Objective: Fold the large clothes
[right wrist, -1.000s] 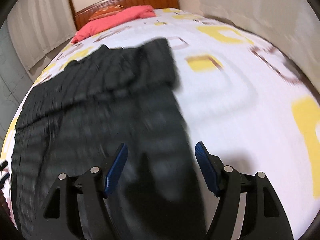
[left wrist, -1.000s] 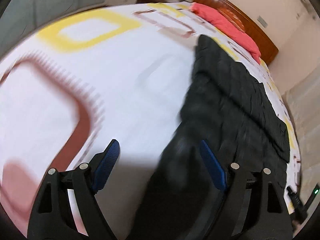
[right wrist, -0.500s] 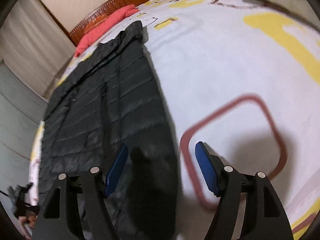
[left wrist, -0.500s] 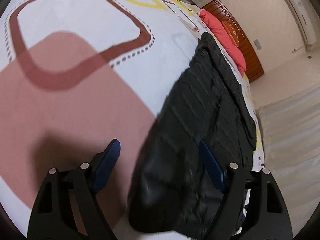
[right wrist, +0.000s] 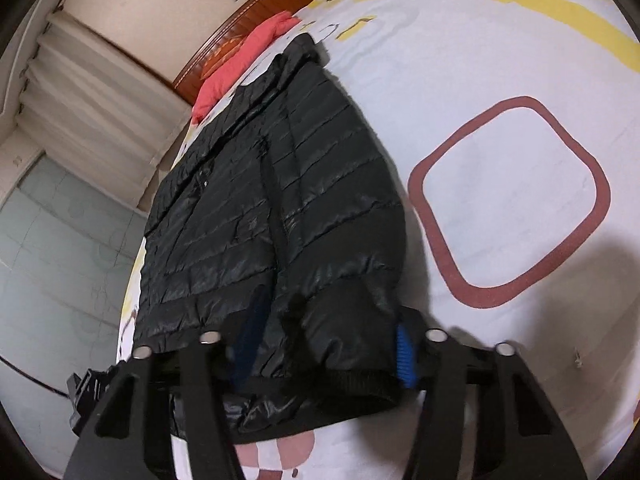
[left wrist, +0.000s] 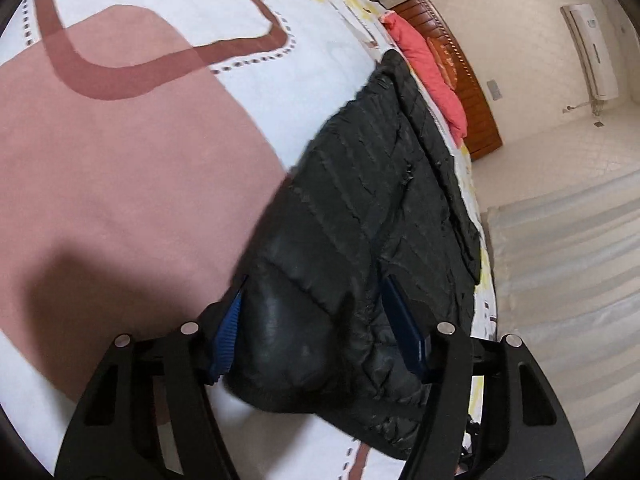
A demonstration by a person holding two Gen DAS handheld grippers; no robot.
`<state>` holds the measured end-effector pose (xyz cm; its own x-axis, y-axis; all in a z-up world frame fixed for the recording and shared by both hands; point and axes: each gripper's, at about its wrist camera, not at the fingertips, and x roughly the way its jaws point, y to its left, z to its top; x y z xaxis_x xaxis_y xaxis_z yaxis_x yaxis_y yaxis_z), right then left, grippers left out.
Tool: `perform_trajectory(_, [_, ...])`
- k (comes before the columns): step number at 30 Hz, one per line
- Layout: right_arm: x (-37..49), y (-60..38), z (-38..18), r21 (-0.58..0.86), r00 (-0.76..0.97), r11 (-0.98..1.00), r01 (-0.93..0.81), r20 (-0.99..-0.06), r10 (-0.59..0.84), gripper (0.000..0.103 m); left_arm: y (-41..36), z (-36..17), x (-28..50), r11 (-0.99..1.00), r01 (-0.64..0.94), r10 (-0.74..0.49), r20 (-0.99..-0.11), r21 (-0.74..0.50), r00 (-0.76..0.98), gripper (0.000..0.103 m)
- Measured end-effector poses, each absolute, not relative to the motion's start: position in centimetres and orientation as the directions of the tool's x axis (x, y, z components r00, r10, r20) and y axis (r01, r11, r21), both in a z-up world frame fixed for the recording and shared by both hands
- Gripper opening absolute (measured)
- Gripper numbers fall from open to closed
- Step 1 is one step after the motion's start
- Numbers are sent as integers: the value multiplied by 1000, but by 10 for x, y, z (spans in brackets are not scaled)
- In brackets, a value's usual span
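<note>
A black quilted puffer jacket [left wrist: 372,184] lies flat along the bed, also in the right wrist view [right wrist: 272,200]. My left gripper [left wrist: 316,332] is open, its blue pads on either side of the jacket's near corner, low over the sheet. My right gripper [right wrist: 326,340] is open too, its pads straddling the jacket's hem and cuff end. Neither pair of pads presses the fabric closed.
The bed sheet [left wrist: 120,152] is white with pink, brown and yellow squares, and it also shows in the right wrist view [right wrist: 508,200]. A red pillow [left wrist: 432,76] and wooden headboard [right wrist: 248,28] are at the far end. Curtains [left wrist: 568,248] and floor lie beside the bed.
Both grippers have dropped low and moved in to the jacket's near end. The fabric now sits between each pair of open pads. The jacket itself has not shifted.
</note>
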<state>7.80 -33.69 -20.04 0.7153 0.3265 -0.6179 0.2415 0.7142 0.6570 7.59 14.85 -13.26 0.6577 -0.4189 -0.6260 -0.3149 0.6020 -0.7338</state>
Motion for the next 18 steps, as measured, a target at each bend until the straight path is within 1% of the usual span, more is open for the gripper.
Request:
perform_trajectory(1, [77,-339,-202,665,717,706,244,-614,331,31,146,-133,77,605,-317,-418,-630,-731,655,55])
perform_trajectory(3, [77,-341,-204,692,720,679,246,-599,350,26,142,-134,77,614,-317,-408,-635,-722,656,40])
perform_trajectory(4, [76,-341,-204,696,722,675,245,-596,353,23,142,-133,77,622,-317,-403,-639,-717,655,35])
perform_trajectory(5, [76,-341,-203,698,727,674,241,-590,352,22,143,-133,76,623,-318,-398,-640,-714,657,26])
perform_trajectory(6, [75,-341,-200,700,734,674,234,-582,349,20,145,-133,75,620,-321,-395,-637,-716,662,21])
perform_trajectory(9, [74,-340,-189,705,760,677,212,-554,340,17,151,-125,73,609,-305,-391,-612,-732,688,16])
perform_trajectory(18, [64,-339,-143,712,836,692,119,-448,317,14,150,-69,72,629,-179,-392,-508,-756,767,11])
